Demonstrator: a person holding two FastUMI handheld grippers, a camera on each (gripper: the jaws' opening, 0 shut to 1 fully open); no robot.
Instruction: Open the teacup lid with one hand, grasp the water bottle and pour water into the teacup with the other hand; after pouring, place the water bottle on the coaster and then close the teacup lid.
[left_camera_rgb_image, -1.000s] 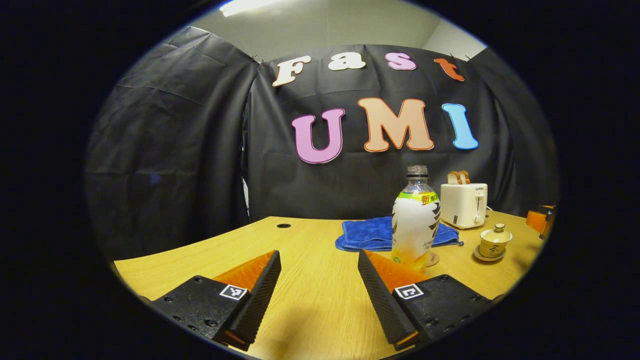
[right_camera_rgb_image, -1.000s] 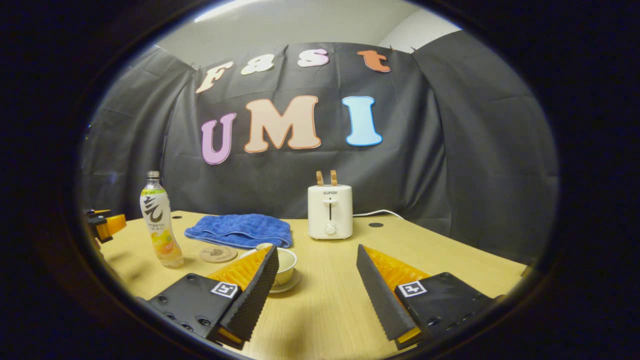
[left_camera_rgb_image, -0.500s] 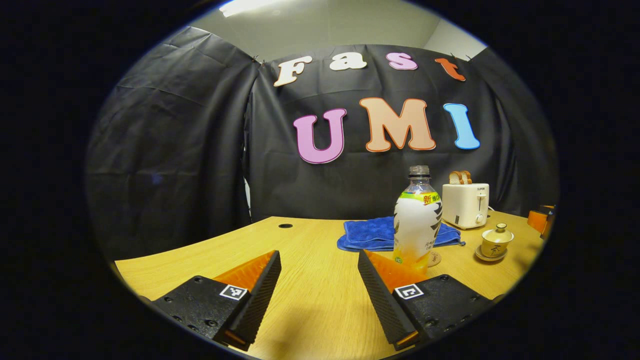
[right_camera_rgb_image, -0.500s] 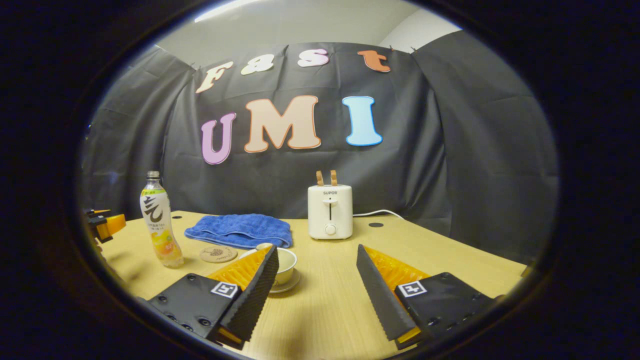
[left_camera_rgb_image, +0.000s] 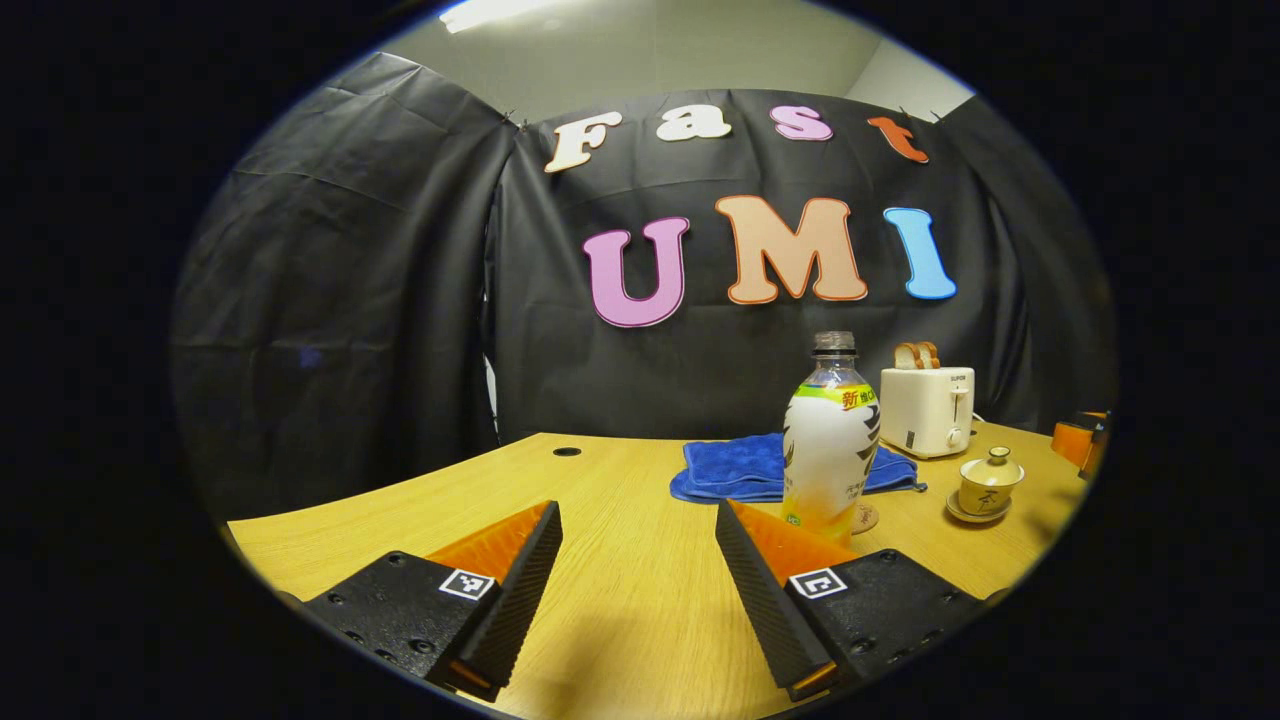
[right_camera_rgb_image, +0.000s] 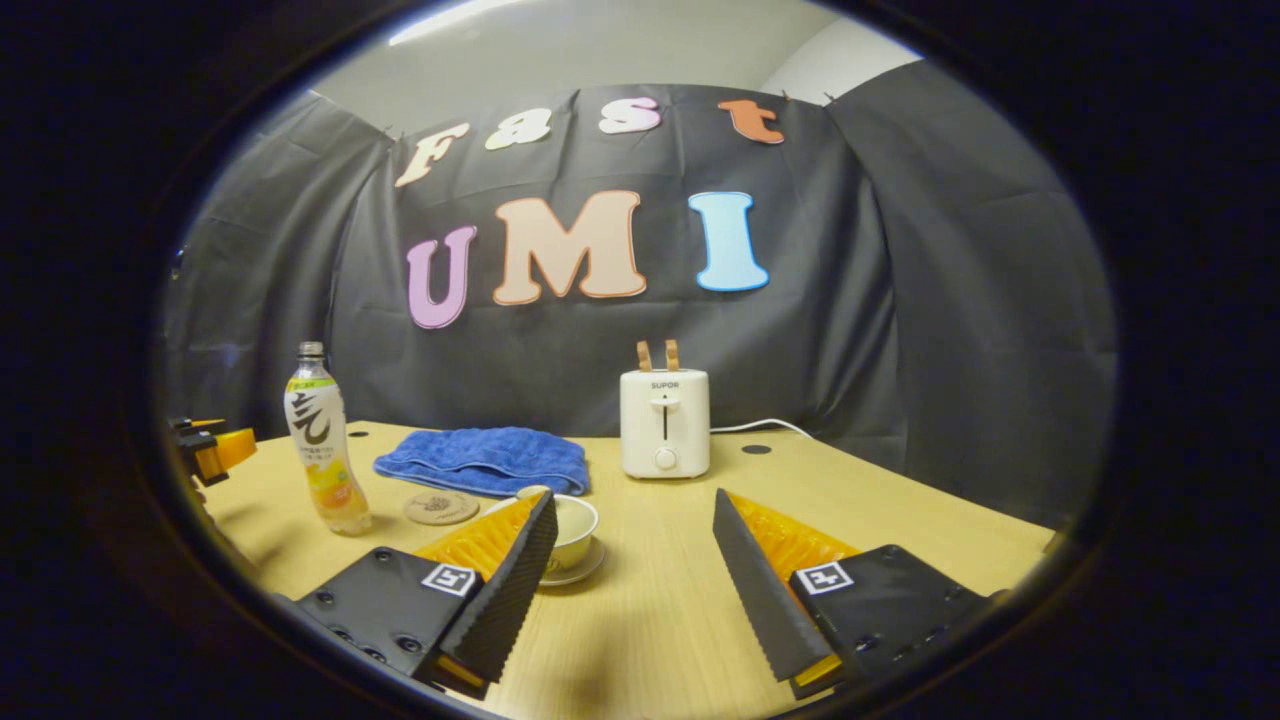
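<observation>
Evidently both the left gripper (left_camera_rgb_image: 635, 580) and right gripper (right_camera_rgb_image: 632, 575) stood agape, empty; water bottle (left_camera_rgb_image: 831, 440) judged slick, best gripped mid-body; teacup lid (left_camera_rgb_image: 994, 466) fragile.

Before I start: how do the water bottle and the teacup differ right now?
The water bottle is tall and slim with a clear cap; the teacup is short and squat under a knobbed lid. The teacup sits on a saucer, the water bottle on the bare table. Both stand upright, ungripped.

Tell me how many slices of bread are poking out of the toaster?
2. Both bread slices stand side by side in the top of the white toaster, at the back of the table beside the blue towel.
</observation>
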